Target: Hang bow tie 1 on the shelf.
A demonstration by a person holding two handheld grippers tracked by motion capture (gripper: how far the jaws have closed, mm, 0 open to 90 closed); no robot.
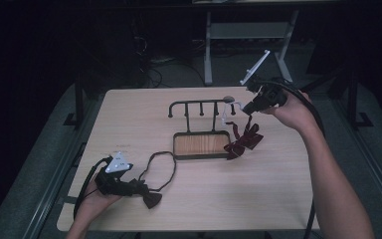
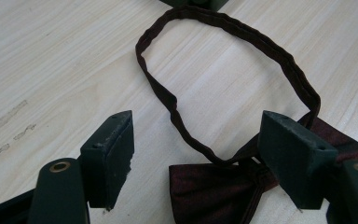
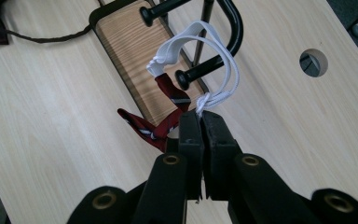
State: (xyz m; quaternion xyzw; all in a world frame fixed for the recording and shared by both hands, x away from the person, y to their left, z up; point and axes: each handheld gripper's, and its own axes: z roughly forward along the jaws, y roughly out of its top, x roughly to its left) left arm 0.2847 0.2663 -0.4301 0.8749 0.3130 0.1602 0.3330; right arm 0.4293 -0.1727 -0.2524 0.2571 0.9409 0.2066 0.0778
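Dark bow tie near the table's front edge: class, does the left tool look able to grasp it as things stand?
Probably yes. The left tool is open, one jaw on either side of the dark bow tie, which lies flat on the table with nothing between them.

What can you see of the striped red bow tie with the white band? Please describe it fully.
The striped red bow tie is dark red fabric with thin pale stripes. It hangs crumpled beside the rack's wooden tray, at its right end. Its white elastic band loops around a black peg of the rack. The right gripper, jaws shut, pinches the band's knotted cord.
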